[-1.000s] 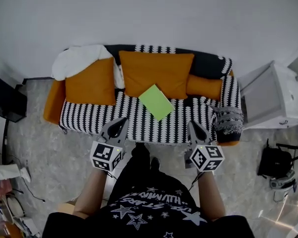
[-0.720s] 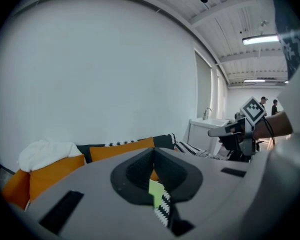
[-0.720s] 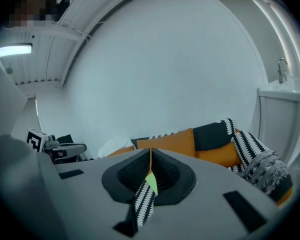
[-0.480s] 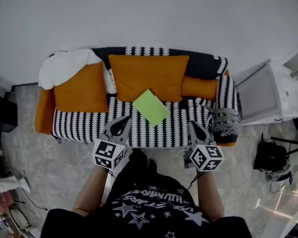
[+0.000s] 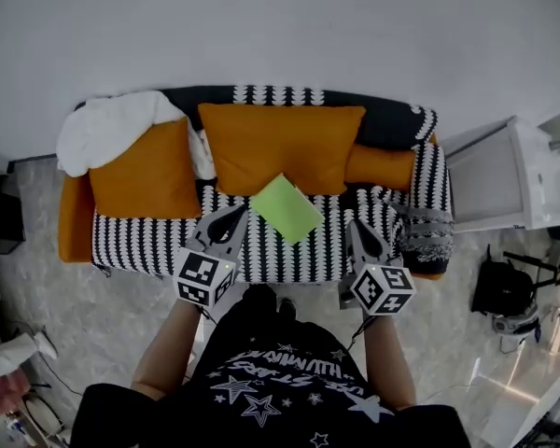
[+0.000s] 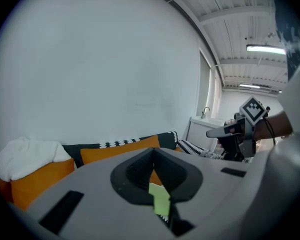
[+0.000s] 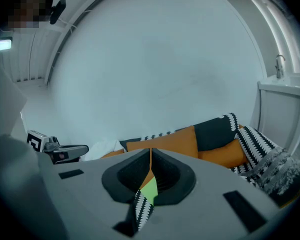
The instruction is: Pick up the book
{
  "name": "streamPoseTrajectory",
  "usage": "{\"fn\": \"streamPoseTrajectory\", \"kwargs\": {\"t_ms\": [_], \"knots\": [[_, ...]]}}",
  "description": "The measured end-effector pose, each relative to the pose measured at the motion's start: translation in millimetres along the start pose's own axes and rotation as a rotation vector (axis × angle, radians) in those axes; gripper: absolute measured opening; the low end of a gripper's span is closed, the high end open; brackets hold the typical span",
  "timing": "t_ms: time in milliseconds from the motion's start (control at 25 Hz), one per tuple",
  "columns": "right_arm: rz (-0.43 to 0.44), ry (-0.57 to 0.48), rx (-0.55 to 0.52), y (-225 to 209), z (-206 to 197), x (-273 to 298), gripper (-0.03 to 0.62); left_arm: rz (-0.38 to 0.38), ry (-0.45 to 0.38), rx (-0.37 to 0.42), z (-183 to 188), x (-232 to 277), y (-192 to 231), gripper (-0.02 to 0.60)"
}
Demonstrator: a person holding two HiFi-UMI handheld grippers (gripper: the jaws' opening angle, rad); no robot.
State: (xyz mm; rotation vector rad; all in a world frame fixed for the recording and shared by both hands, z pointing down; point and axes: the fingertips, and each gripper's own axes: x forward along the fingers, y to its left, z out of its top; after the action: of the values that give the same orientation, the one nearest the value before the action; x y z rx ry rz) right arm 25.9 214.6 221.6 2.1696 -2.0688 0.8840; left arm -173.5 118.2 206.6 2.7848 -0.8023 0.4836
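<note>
The black-and-white patterned sofa (image 5: 149, 236) with orange cushions fills the space ahead of me. The flat green book (image 5: 287, 207) lies on its seat, turned diagonally, its long axis running far-left to near-right. It sits beyond and between both tips, nearer my left gripper (image 5: 239, 215) than my right gripper (image 5: 357, 228). Both have their jaws pressed together on nothing.

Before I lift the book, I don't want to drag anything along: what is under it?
The green book lies on the black-and-white sofa cover, its far corner overlapping the middle orange cushion at its lower edge. Whatever sits directly beneath the book is covered.
</note>
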Motion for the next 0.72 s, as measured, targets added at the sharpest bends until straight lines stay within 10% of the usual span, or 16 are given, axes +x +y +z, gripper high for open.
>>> {"fn": "streamPoseTrajectory", "kwargs": {"t_ms": [720], "knots": [[-0.071,0.067,0.034,-6,-7,73,0.028,-0.099,0.070,-0.037,-9,64,50,0.005]]}}
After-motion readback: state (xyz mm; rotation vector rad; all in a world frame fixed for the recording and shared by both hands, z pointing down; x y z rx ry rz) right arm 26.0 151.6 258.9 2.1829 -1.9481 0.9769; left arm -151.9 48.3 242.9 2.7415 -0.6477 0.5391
